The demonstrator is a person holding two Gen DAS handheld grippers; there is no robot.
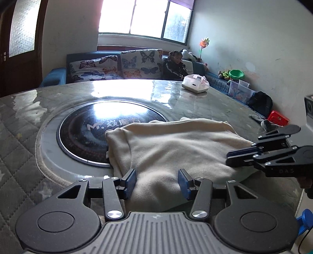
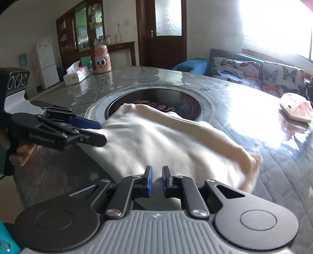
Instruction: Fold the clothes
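Indoors: cream garment [image 1: 176, 148] on glossy quilted table [image 1: 205, 103], sofa [image 1: 121, 64] beyond.

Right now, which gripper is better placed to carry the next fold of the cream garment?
Probably the right gripper: its jaws are nearly shut, pinching the cream garment at its near edge. The left gripper merely straddles a hump of cloth, jaws open.

Sunlit window [image 1: 144, 17] behind butterfly sofa [image 1: 115, 65]

Cream garment [image 1: 176, 148], partly folded, rumpled, lying on table, far edge overlapping dark round inset.
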